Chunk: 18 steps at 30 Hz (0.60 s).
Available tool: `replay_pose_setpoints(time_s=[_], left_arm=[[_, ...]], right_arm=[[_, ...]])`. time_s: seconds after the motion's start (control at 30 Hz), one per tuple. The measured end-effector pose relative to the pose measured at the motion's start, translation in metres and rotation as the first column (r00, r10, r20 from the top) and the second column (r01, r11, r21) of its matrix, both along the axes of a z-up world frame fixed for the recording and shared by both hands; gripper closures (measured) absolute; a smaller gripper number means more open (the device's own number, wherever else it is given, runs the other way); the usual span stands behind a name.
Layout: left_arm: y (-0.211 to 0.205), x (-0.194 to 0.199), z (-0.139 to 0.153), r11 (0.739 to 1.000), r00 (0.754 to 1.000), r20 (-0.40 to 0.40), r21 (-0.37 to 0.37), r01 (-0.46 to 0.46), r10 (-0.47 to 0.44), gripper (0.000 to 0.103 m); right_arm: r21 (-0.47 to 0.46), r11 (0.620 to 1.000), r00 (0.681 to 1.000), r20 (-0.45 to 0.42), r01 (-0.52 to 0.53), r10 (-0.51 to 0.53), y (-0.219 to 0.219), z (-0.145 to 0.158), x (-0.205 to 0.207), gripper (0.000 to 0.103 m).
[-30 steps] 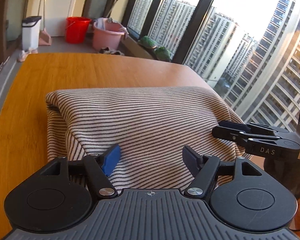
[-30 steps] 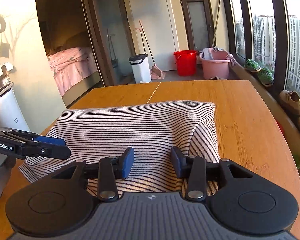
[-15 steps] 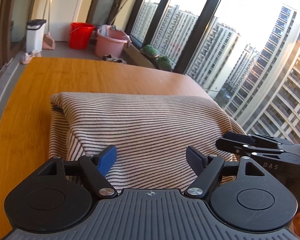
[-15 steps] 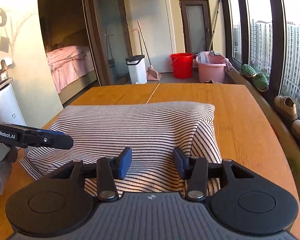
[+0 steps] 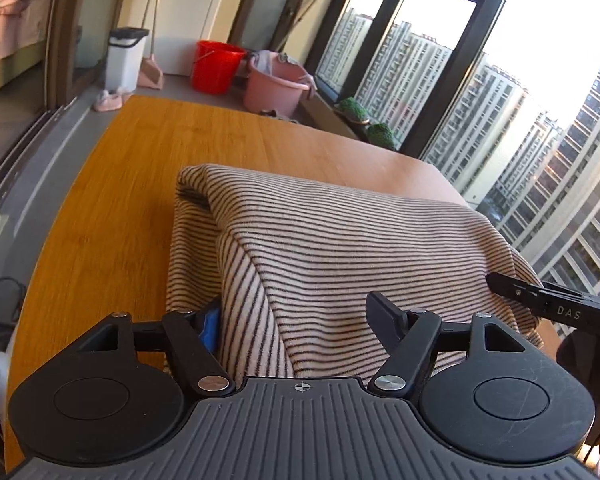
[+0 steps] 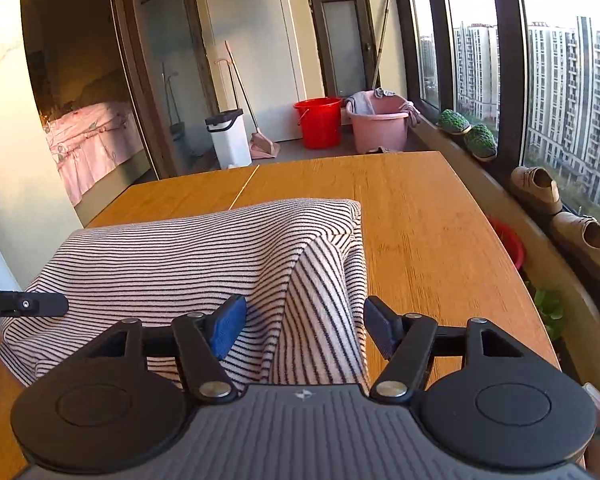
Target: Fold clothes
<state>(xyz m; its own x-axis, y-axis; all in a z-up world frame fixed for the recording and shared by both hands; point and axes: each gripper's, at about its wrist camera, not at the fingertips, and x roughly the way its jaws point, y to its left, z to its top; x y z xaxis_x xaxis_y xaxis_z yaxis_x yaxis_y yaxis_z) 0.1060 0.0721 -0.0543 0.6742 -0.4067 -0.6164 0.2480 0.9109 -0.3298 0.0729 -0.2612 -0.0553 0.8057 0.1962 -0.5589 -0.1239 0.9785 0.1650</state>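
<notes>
Cloth was the whole matter here: a striped garment [image 5: 340, 248] lay folded over on itself on the wooden table [image 5: 132, 184], filling the centre and lower half of both wrist views. It looked like a soft, fairly thick knit, light to lift but limp, so it would sag and slide out of shape unless taken at two points along one edge. The doubled layers at the near corners, low in each frame, seemed the soundest places to grip, since a pinch there would catch every ply together.

The left gripper [image 5: 296, 320] stood with its jaws spread, though they had just been closing; cloth rose between them, and the blue pad at lower left sat against a fold, but whether it pressed on it was hard to judge from this angle. The right gripper [image 6: 304, 324] had just been opening, its jaws apart astride the near corner of the garment, with no pinch visible.

Beyond the table, in the upper part of the frames, stood a red bucket [image 6: 318, 120], a pink tub [image 6: 380, 124] and a white bin [image 6: 230, 136] on the floor.
</notes>
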Motion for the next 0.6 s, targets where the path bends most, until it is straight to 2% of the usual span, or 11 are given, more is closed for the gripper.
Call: replay_pose_setpoints(time_s=[0.03, 0.1, 0.2, 0.27, 0.3, 0.37, 0.47, 0.6], left_arm=[[-0.001, -0.001, -0.001, 1.000, 1.000, 0.006, 0.007, 0.002, -0.002, 0.042], [-0.003, -0.003, -0.002, 1.000, 1.000, 0.015, 0.019, 0.003, -0.003, 0.048], [-0.006, -0.006, -0.002, 0.999, 0.999, 0.032, 0.038, 0.005, -0.006, 0.053], [-0.008, -0.011, 0.000, 0.999, 0.999, 0.048, 0.050, 0.003, -0.005, 0.060], [-0.007, -0.011, 0.002, 0.999, 0.998, 0.056, 0.050, 0.002, -0.005, 0.068], [-0.004, -0.005, 0.010, 0.999, 0.997, 0.080, 0.048, 0.004, -0.008, 0.075], [-0.002, 0.004, 0.022, 0.999, 0.992, 0.127, 0.048, -0.002, -0.004, 0.077], [-0.007, 0.013, 0.015, 0.997, 0.995, 0.104, 0.080, -0.020, 0.011, 0.077]], right_arm=[[-0.003, 1.000, 1.000, 0.005, -0.006, 0.007, 0.000, 0.000, -0.001, 0.040], [-0.025, 0.999, 0.999, 0.023, -0.048, 0.049, 0.004, 0.002, -0.004, 0.058], [-0.074, 0.995, 0.997, 0.048, -0.062, 0.066, 0.013, 0.003, -0.008, 0.065], [-0.067, 0.996, 0.997, 0.056, -0.052, 0.056, 0.014, 0.004, -0.009, 0.070], [-0.065, 0.997, 0.997, 0.063, -0.048, 0.052, 0.013, 0.006, -0.008, 0.079], [-0.055, 0.997, 0.996, 0.078, -0.050, 0.054, 0.011, 0.012, -0.005, 0.085], [-0.055, 0.996, 0.990, 0.123, -0.069, 0.075, 0.011, 0.030, 0.005, 0.087], [-0.083, 0.994, 0.986, 0.148, -0.071, 0.082, 0.013, 0.036, 0.023, 0.087]])
